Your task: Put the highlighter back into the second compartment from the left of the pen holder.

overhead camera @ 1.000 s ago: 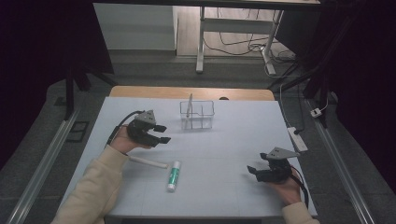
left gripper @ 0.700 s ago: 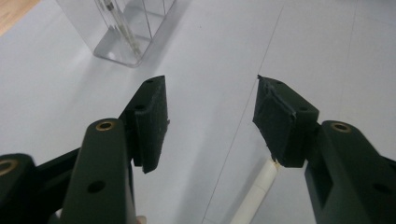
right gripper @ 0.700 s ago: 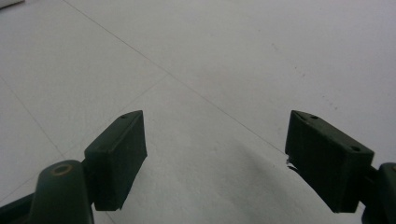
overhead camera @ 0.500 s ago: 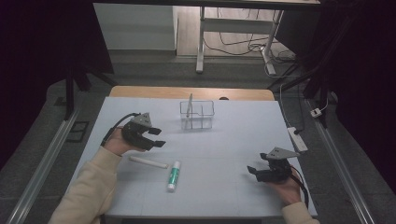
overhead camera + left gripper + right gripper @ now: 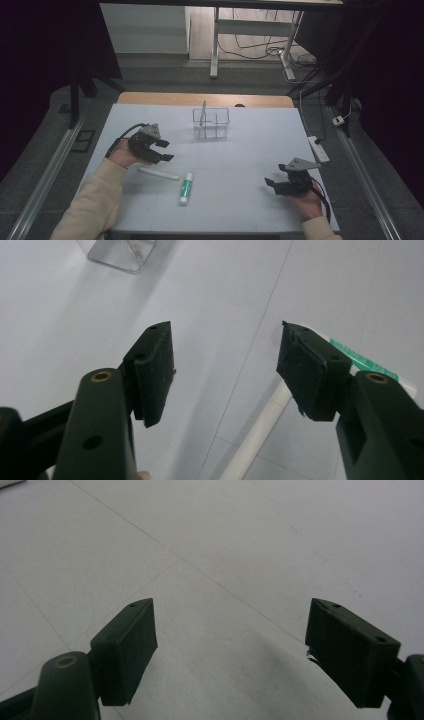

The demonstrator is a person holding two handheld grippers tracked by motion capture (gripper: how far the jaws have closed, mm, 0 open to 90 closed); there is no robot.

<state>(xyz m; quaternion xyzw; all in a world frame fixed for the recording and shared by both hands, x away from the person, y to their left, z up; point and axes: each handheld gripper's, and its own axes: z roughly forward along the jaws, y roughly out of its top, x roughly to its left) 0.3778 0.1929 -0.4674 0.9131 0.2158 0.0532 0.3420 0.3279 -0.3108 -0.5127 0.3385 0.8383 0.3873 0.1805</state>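
1. Left tongs (image 5: 162, 150) drifted back toward us off the white stick (image 5: 158, 174), jaws just widening, empty; right tongs (image 5: 274, 185) apart, idle.
2. Stick lay on tabletop (image 5: 240, 150) touching the green tube (image 5: 185, 188); we risked nudging both.

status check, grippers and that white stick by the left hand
Left gripper open, jaws just been opening, nothing between them. Right gripper open, empty. White stick flat on the table beside the green-labelled tube. Nothing in the way.
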